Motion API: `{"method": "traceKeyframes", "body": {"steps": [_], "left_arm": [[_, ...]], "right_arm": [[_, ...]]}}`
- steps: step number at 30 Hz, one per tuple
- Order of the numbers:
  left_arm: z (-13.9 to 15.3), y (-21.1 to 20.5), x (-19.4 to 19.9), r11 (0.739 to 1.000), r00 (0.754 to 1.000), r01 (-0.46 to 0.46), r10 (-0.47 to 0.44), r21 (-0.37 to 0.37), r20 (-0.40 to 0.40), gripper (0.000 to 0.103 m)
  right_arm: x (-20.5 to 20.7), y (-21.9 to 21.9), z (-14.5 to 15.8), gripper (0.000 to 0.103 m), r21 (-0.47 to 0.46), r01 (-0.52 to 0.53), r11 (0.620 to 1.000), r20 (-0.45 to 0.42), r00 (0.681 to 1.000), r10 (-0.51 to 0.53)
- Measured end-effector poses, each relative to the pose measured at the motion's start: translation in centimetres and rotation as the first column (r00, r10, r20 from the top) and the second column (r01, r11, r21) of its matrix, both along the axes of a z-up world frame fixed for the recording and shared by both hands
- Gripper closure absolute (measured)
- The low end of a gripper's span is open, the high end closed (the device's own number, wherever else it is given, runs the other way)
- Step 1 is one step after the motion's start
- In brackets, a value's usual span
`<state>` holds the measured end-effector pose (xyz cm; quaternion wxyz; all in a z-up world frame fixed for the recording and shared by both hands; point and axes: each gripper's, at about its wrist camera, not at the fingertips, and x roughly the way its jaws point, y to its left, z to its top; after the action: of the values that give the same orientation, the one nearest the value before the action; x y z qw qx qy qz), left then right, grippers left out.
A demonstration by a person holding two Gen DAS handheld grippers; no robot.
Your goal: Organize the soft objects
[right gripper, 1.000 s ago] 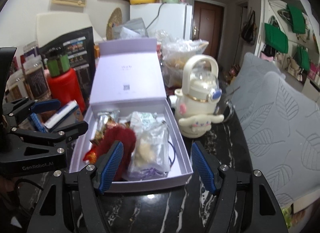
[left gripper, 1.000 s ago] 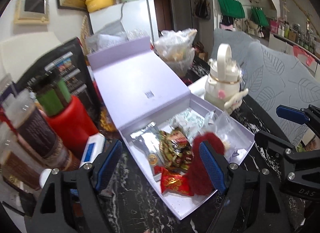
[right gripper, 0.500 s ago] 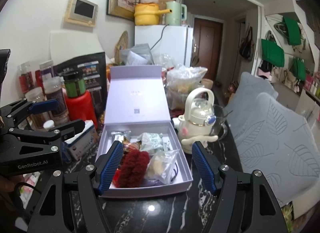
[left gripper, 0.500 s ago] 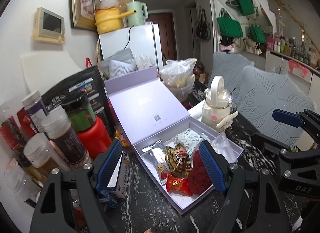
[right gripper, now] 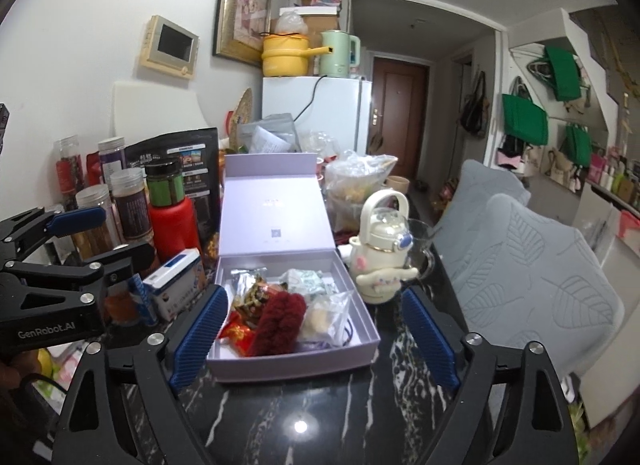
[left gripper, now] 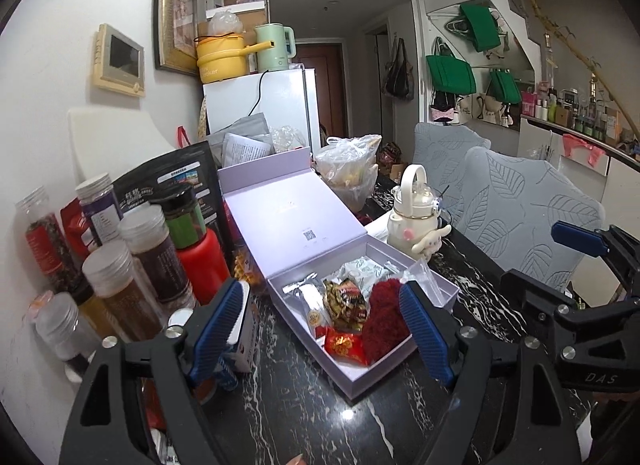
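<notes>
An open lilac box [left gripper: 352, 385] [right gripper: 292, 361] sits on the black marbled table, its lid [left gripper: 288, 217] standing up behind it. Inside lie a dark red fluffy item [left gripper: 384, 321] [right gripper: 280, 321], a clear bag with a cream piece [right gripper: 324, 315], a red packet [left gripper: 344, 345] and other snack packets. My left gripper [left gripper: 320, 287] hovers short of the box, jaws opening, nothing between them. My right gripper [right gripper: 313, 294] faces the box's front wall, jaws also opening and holding nothing.
Spice jars [left gripper: 120, 273] and a red flask [left gripper: 200, 265] crowd the left side. A white and blue carton [right gripper: 176, 273] lies left of the box. A cream kettle-shaped bottle [right gripper: 380, 249] stands at its right. Grey leaf-pattern chair backs [left gripper: 520, 217] line the table's right edge.
Both grippers have drawn back and upward from the box, which now looks smaller and farther off. Both pairs of jaws have spread wider. The red fluffy item stays in the box.
</notes>
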<state>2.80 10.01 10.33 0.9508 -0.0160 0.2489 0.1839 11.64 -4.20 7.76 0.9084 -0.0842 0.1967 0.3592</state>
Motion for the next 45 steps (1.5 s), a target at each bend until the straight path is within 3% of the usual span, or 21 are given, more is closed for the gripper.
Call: {"method": "traceKeyframes", "body": {"steps": [2,9,18,25,45], "left_arm": [[-0.3,-0.1,-0.7,1.000,1.000,-0.005,0.005,-0.007,0.007,0.000],[-1.4,-0.5,-2.4,1.000,1.000,-0.031,0.031,-0.003,0.000,0.000],[-4.0,-0.3,-2.9,0.997,0.997,-0.052,0.049,-0.054,-0.055,0.000],[-5.7,-1.0,-2.7,0.998,0.995,-0.030,0.025,-0.050,-0.098,0.000],[-6.6,-1.1,-1.8,0.998,0.991,-0.011,0.003,-0.060,-0.133,0.000]], "right_arm": [[-0.5,-0.4,-0.3,0.009,0.008,0.009,1.000,-0.008,1.000,-0.009],[-2.1,-1.7,-1.8,0.001,0.025,0.045,0.999,-0.035,0.998,-0.044],[-3.0,-2.4,-4.4,0.001,0.003,0.070,0.998,-0.097,0.993,-0.069],[-3.0,-2.6,-6.1,0.001,-0.025,0.090,0.996,-0.137,0.986,-0.092],[-2.5,-2.1,-6.8,0.001,-0.063,0.085,0.994,-0.134,0.987,-0.093]]}}
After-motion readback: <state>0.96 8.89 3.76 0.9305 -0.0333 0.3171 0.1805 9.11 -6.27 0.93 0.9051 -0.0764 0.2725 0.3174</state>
